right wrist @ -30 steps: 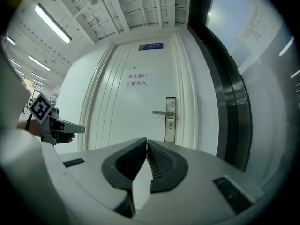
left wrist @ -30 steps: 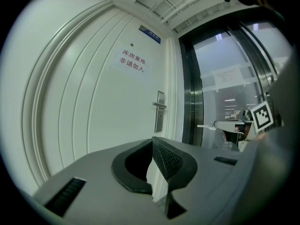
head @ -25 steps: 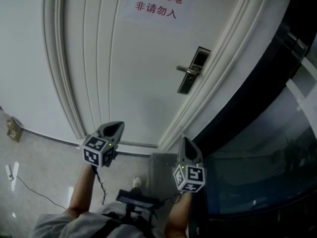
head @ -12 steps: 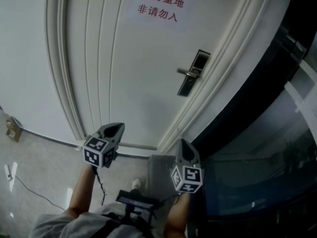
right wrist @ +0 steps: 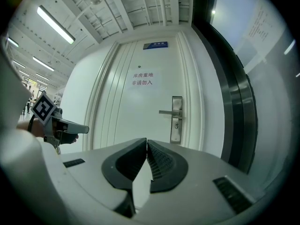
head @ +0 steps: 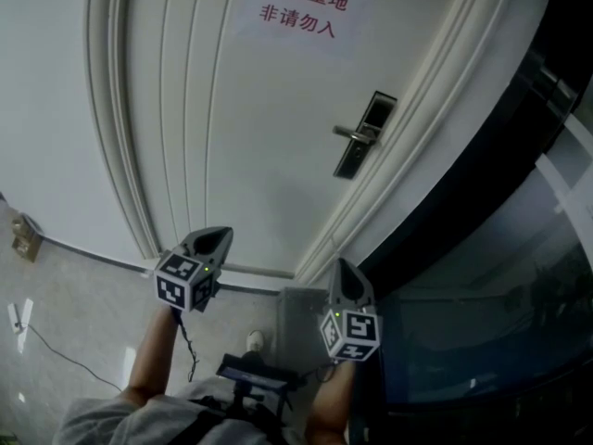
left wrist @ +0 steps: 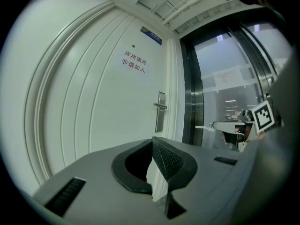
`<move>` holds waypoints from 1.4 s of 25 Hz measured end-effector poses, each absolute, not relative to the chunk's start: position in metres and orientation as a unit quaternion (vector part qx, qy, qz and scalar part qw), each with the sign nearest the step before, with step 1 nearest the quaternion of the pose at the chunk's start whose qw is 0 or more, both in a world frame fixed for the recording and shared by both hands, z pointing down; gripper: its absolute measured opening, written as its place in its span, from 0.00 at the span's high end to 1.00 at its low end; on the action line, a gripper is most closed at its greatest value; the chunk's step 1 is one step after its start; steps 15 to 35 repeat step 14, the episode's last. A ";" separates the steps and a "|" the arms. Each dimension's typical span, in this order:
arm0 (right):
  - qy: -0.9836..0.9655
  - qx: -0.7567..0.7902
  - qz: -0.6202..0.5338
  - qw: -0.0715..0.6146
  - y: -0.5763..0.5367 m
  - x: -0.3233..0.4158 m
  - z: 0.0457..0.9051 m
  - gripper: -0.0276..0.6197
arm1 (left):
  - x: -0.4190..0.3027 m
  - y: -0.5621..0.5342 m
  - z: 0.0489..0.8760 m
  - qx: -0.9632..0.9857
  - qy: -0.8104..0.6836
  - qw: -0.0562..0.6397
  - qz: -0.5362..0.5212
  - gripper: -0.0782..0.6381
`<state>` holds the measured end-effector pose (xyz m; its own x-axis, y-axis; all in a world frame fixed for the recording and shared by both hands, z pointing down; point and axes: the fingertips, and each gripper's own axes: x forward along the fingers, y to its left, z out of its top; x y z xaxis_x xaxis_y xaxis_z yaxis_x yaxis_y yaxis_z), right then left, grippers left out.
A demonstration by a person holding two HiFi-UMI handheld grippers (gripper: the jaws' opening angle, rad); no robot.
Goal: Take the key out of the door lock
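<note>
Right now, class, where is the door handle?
In the head view, the door handle sits at the right edge of the door, below the red-lettered sign.

Paper notice [head: 304,7] on the white door [head: 232,156]: 2 lines of red Chinese characters, "库房重地" above "非请勿入". The same red lines show in both gripper views.

Blue plate [right wrist: 155,45] above the door: pale lettering, too small to read.

Sheet [left wrist: 227,78] on the glass panel [left wrist: 220,107] right of the door: print not legible.

Square black-and-white code markers on the left cube [head: 181,281] and the right cube [head: 351,333].
</note>
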<state>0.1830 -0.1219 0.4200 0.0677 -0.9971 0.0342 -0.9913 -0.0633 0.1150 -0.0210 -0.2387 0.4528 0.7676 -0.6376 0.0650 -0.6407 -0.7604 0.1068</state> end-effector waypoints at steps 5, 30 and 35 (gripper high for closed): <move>-0.681 0.730 -0.026 0.051 -0.123 0.189 0.421 0.93 | -0.018 -0.240 0.455 0.939 -0.338 0.061 0.017 0.88; -0.680 0.731 -0.021 0.053 -0.128 0.193 0.424 0.93 | -0.015 -0.245 0.457 0.938 -0.339 0.064 0.020 0.88; -0.680 0.731 -0.021 0.053 -0.128 0.193 0.424 0.93 | -0.015 -0.245 0.457 0.938 -0.339 0.064 0.020 0.88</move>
